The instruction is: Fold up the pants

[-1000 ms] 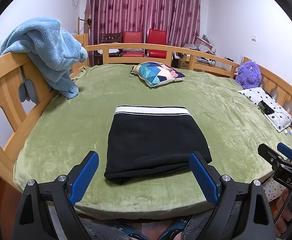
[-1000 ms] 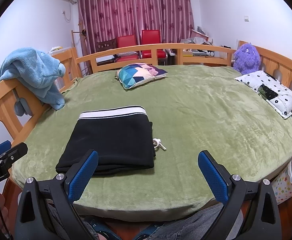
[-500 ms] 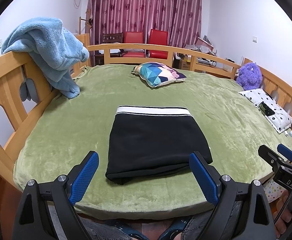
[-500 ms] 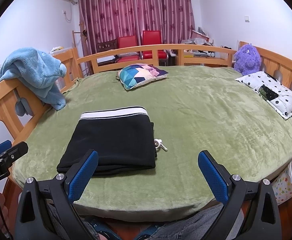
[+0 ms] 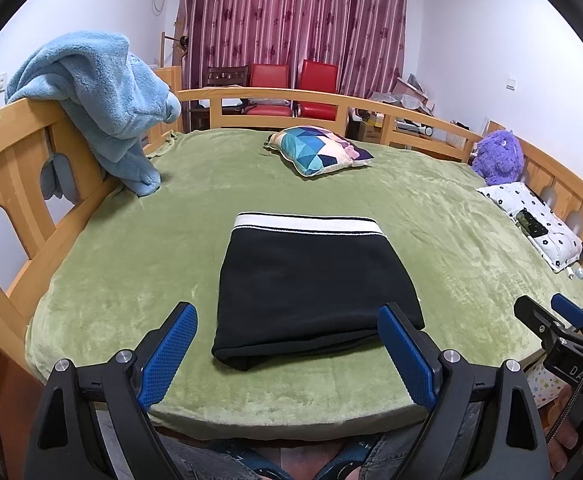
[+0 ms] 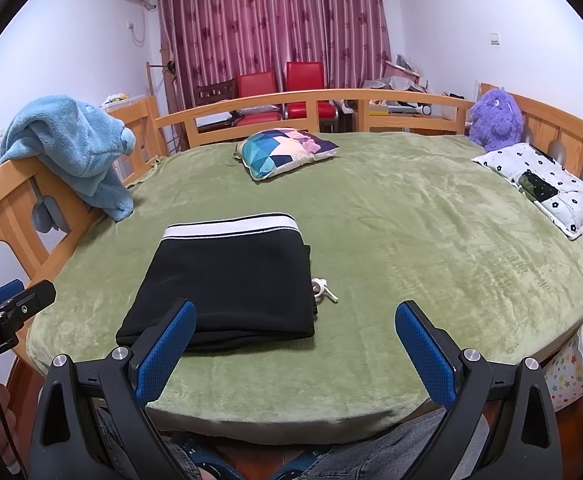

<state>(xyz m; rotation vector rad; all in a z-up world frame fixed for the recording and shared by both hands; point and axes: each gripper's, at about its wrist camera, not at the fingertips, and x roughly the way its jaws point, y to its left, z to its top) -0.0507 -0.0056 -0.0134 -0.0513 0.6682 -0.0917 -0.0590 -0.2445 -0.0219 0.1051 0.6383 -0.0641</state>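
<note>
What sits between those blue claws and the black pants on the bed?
Nothing visible. Only bare green blanket lies between the open left gripper, the open right gripper and the folded pants. A small white cord end lies beside the pants' right edge, not in front.

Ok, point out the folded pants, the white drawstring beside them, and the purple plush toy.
folded pants (image 5: 311,276), left wrist view, middle of the black top layer.
white drawstring (image 6: 323,288), right wrist view, on its knotted end.
purple plush toy (image 6: 495,120), right wrist view, on its body.
</note>
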